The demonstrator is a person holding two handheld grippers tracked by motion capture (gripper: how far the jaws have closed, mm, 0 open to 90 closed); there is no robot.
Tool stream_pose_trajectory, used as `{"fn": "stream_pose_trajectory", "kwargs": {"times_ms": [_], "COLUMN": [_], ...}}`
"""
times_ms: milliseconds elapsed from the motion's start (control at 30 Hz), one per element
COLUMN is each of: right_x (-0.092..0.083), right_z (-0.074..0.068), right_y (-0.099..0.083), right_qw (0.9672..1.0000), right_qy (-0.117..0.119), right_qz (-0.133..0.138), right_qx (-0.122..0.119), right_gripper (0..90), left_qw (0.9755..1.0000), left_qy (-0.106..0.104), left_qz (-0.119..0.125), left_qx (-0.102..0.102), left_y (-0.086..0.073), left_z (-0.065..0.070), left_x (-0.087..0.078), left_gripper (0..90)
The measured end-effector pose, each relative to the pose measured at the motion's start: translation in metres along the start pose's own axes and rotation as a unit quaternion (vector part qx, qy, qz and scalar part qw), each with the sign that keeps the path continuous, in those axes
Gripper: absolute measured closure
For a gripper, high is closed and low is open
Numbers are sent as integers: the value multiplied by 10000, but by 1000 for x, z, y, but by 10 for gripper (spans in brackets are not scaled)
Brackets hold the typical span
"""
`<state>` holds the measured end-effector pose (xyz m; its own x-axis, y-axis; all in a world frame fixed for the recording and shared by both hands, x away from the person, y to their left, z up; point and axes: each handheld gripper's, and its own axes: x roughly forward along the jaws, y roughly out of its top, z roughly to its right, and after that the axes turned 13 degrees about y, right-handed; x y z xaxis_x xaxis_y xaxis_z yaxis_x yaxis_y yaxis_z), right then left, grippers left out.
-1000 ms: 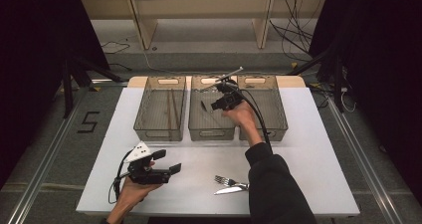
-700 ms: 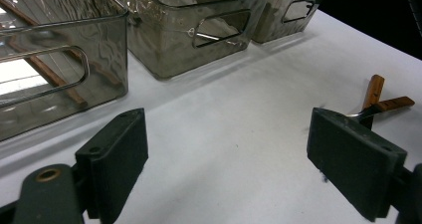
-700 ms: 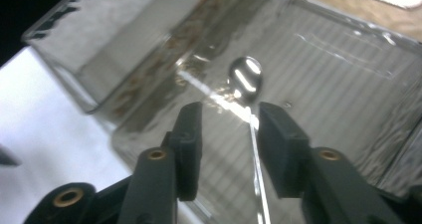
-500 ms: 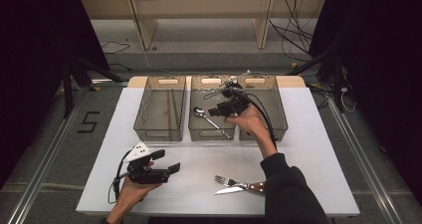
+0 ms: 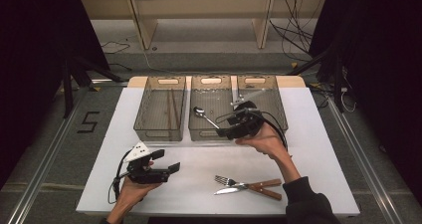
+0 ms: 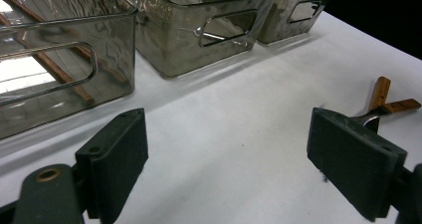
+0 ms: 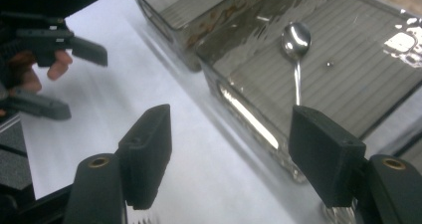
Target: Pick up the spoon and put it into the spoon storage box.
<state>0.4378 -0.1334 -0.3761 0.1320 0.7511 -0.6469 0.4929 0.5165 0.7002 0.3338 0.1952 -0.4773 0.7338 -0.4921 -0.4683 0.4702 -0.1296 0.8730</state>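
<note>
Two black jaws of the right gripper [image 5: 222, 131] have just been opening, nothing between them, over the middle bin's [image 5: 211, 87] near rim. The spoon [image 5: 204, 115] lies released inside that bin. Left gripper [image 5: 169, 168] released, near-left on the table [image 5: 318, 134].

Two handheld black tongs: the left tongs [image 5: 169, 170] carry a pale three-cornered plate and a black cable; the right tongs [image 5: 222, 131] trail a black cable past a dark sleeve [image 5: 308, 204].
</note>
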Motion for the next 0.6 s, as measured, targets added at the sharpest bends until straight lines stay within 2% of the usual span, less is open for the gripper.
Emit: {"fn": "stream_pose_trajectory", "kwargs": {"times_ms": [167, 367, 600], "right_x": [-8, -19, -19], "right_z": [-6, -13, -29], "right_y": [-18, -37, -60], "right_qw": [9998, 9996, 9987], "right_qy": [-21, 51, 47], "right_qz": [-179, -229, -467], "right_qx": [-118, -159, -180], "right_gripper": [334, 333, 334], "left_qw": [10000, 10000, 10000], "left_qy": [-7, -12, -7], "left_qz": [22, 13, 2], "left_qx": [-23, -21, -26], "left_y": [0, 0, 0], "left_z": [-1, 0, 0], "left_x": [0, 0, 0], "left_gripper": [160, 160, 160]}}
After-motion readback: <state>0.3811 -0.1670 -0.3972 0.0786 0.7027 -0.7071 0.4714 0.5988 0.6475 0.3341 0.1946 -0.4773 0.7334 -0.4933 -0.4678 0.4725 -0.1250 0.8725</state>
